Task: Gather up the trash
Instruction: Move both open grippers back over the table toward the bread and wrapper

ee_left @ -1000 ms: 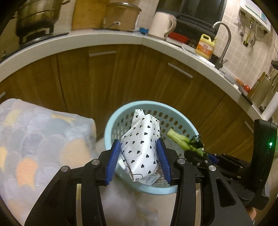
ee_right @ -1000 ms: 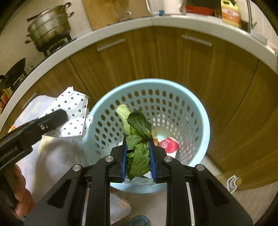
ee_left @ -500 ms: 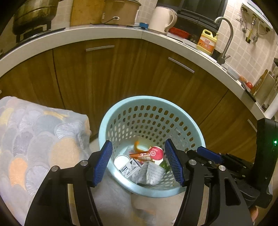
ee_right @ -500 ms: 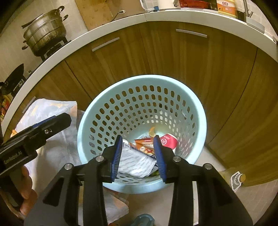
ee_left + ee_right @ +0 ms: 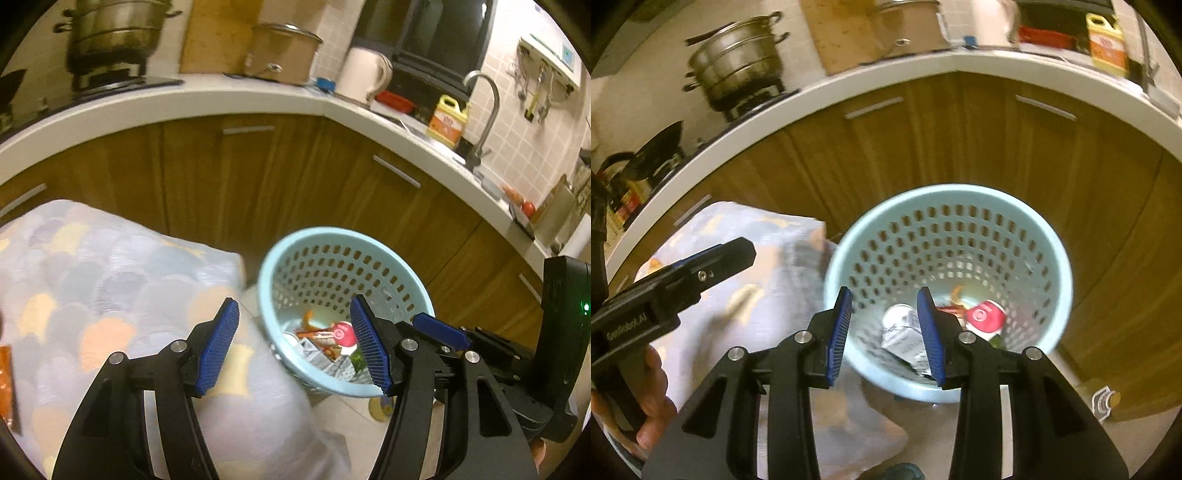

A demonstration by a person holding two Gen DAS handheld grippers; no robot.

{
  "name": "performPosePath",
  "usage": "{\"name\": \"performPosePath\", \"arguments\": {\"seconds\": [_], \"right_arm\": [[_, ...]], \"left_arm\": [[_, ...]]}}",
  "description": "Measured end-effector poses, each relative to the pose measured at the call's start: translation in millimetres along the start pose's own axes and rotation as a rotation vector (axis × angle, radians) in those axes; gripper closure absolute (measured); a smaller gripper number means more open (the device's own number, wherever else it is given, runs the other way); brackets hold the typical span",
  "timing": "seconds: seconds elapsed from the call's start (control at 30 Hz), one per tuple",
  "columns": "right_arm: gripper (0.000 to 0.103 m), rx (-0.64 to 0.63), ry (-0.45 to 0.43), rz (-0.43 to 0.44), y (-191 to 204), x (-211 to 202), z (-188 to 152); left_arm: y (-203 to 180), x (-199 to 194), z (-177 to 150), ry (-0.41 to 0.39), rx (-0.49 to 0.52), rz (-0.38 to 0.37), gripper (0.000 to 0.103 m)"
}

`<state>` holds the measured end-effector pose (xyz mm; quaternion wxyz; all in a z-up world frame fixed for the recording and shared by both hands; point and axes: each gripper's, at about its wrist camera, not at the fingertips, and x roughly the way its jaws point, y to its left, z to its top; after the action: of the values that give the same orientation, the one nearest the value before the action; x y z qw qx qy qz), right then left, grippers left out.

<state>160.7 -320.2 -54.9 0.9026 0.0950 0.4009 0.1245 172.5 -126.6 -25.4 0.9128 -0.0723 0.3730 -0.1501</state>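
Observation:
A light blue perforated waste basket [image 5: 273,280] [image 5: 1060,258] stands on the floor against brown cabinets. Trash lies in it: a crumpled white heart-print paper bag [image 5: 905,336], a red-and-white cup [image 5: 984,315] [image 5: 341,332], an orange wrapper [image 5: 314,334] and a bit of green leaf [image 5: 357,359]. My left gripper [image 5: 295,343] is open and empty, above the basket's left rim and a patterned cloth. My right gripper [image 5: 884,336] is open and empty, above the basket's near-left rim. The left gripper's body also shows in the right wrist view [image 5: 665,295].
A pastel scale-patterned cloth [image 5: 92,280] [image 5: 750,280] covers a surface left of the basket. An orange packet [image 5: 5,384] lies at its left edge. A white counter [image 5: 221,99] holds a steel pot [image 5: 110,33], kettle [image 5: 364,75] and yellow bottle [image 5: 445,120]. A small bottle [image 5: 1106,400] lies on the floor at right.
Both grippers opened and dropped the heart-print bag and the green vegetable into the basket. Since then both have pulled back and shifted left, the left one now partly over the cloth.

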Motion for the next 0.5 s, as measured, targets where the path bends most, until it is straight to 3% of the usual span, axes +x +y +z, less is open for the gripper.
{"name": "performPosePath", "arguments": {"seconds": [0.33,0.43,0.5], "right_arm": [[0.069,-0.170,0.001,0.063,82.9,-7.2,-1.7],[0.069,-0.223,-0.009,0.067,107.8,-10.7,-1.5],[0.069,-0.242,-0.004,0.095,122.1,-10.2,-0.9]], "left_arm": [[61.2,-54.5,-0.4,-0.070,-0.137,0.019,0.041],[79.7,-72.7,-1.6,-0.094,-0.158,0.061,0.041],[95.9,-87.2,-4.2,-0.115,-0.179,0.107,0.034]]}}
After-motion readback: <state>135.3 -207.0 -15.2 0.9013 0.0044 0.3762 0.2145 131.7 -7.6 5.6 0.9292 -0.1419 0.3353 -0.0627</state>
